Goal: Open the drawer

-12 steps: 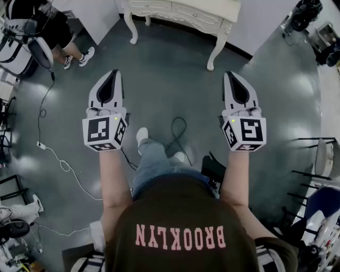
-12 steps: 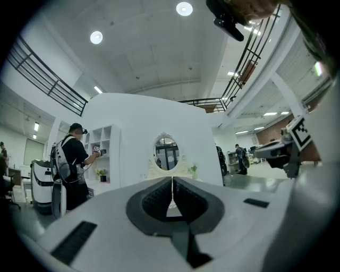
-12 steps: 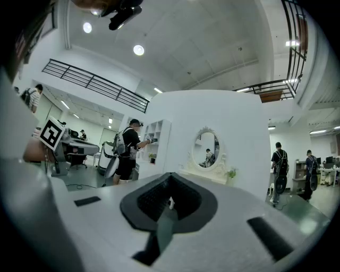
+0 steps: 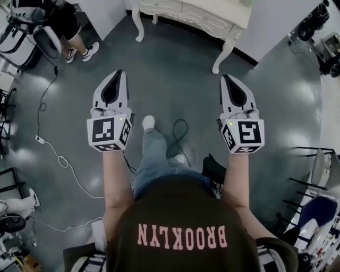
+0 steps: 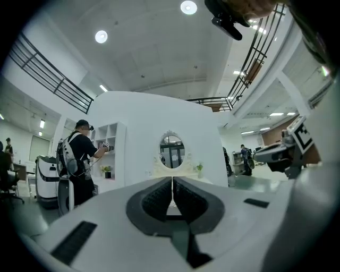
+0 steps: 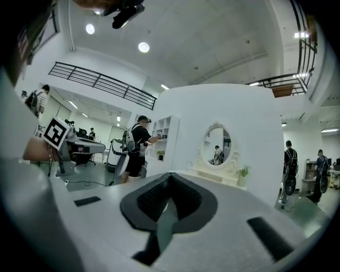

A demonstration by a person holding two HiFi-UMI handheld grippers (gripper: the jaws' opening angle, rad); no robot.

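Seen from above, a person in a dark shirt (image 4: 180,223) stands on a grey floor (image 4: 175,79) with both forearms stretched forward, each hand carrying a white two-jaw tool. One white shoe (image 4: 149,122) sits ahead of the body between the arms, next to a loop of black cable (image 4: 180,133).

The left gripper (image 4: 118,74) points level and forward. Its dark padded jaws are pressed together with only a hairline slit between them, and nothing is held. The right gripper (image 4: 226,78) matches it, level, jaws closed tight and empty. The two tools are side by side but well apart, both hanging in open air over bare floor and touching nothing.

Farther on, across a stretch of floor, stands a white dressing table (image 4: 235,13) with curved legs. It has carved drawer fronts along its near side. The drawer (image 4: 204,19) to be opened is there, and the fronts look flush with the frame, so it appears shut. Which front is meant cannot be told. An oval mirror (image 5: 171,150) rises from the tabletop against a white wall. Off to the left, another person (image 5: 79,154) works at a white shelf unit.

The task appears not yet begun. The approach to the table, the grip on a drawer pull and the pull outward all look left to do, and the closed jaws would likely need to spread first.
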